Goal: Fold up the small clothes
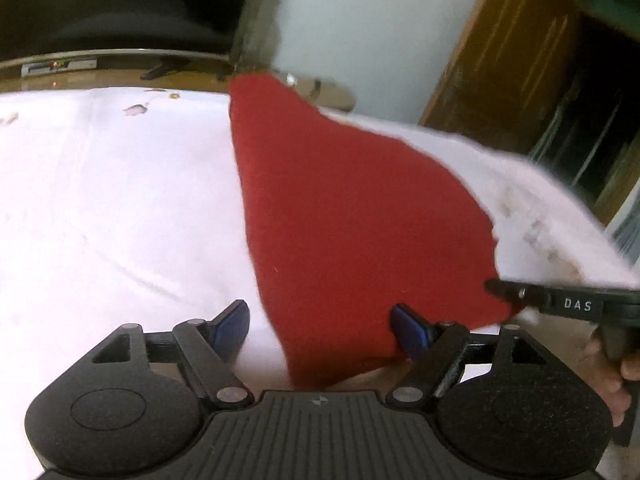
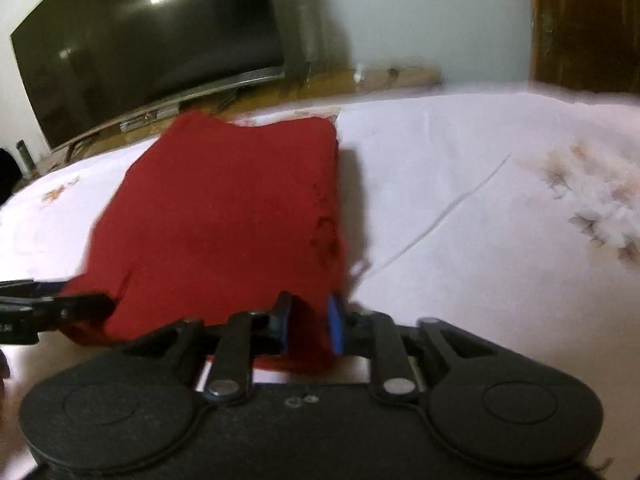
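Observation:
A small red garment lies spread on a white bedsheet. My left gripper is open, its blue pads either side of the garment's near corner, which lies between them. In the right wrist view the same red garment stretches away from me. My right gripper is shut on the garment's near right corner, red cloth pinched between the blue pads. The right gripper's tip shows at the garment's right edge in the left wrist view. The left gripper's tip shows at the garment's left corner.
The white sheet has faint flower prints and creases. A dark television stands on a wooden unit behind the bed. A wooden door and a dark cabinet stand at the right. A hand holds the right gripper.

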The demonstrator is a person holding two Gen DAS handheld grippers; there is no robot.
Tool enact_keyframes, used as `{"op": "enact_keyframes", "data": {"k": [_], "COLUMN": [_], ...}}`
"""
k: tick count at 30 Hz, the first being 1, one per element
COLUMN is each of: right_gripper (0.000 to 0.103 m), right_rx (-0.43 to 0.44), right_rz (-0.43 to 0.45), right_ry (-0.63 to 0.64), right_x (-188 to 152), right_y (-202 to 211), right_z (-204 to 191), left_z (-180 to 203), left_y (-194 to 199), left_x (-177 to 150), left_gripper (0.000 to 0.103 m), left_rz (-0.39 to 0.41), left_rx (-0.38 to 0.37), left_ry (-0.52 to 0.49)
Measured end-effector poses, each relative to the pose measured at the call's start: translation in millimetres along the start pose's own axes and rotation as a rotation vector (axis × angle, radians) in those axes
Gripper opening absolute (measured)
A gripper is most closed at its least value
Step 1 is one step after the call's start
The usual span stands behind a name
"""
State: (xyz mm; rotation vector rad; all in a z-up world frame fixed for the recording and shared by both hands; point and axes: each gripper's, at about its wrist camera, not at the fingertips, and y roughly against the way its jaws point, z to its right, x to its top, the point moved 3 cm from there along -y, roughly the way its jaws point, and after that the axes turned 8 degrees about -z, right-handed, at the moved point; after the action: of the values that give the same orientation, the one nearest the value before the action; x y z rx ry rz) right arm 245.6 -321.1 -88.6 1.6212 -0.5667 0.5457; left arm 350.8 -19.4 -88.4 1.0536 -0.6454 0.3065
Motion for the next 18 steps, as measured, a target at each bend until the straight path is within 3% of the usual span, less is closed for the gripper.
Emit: {"op": "enact_keyframes", "data": {"k": [2, 4, 8, 10, 13, 14, 15, 18], "right_gripper": [0.023, 0.023, 0.023, 0.023, 0.022, 0.021, 0.021, 0.022], "right_rx": [0.049, 0.058, 0.092, 0.114, 0.07, 0.008, 0.003, 0.036], "right_rz": [-0.018, 0.059, 0.177, 0.208, 0.156, 0.073, 0.056, 0.071], "right_ry": [-0.069, -0.045, -0.018, 0.01, 0.091, 0.115, 0.126, 0.123], "right_x": [3.1, 12.7, 46.5, 62.5, 77.9, 74.2, 66.3, 72.3], "right_y": [8.2, 25.7, 32.1, 21.6, -11.6, -31.6, -40.0, -32.2], "right_z": [7.9, 6.8, -5.8, -13.7, -26.2, -24.1, -18.8, -12.6], "left_z": [-2.7, -1.5, 9.5, 11.3, 1.7, -4.9, -11.2, -13.1], "left_y": [16.9, 30.7, 21.8, 3.0, -44.3, -48.1, -48.7, -32.0], "left_x": [6.8, 21.6, 59.4, 72.6, 76.0, 74.9, 75.9, 86.6], "left_gripper": [0.079, 0.079, 0.079, 0.079, 0.08, 0.08, 0.081, 0.081], "left_rz": [0.065, 0.15, 0.192, 0.152, -0.013, -0.008, -0.018, 0.072], "left_rx": [0.021, 0.004, 0.005, 0.032, 0.14, 0.094, 0.071, 0.104], "left_ry": [0.014, 0.008, -0.049, -0.057, -0.044, -0.004, 0.037, 0.011]}}
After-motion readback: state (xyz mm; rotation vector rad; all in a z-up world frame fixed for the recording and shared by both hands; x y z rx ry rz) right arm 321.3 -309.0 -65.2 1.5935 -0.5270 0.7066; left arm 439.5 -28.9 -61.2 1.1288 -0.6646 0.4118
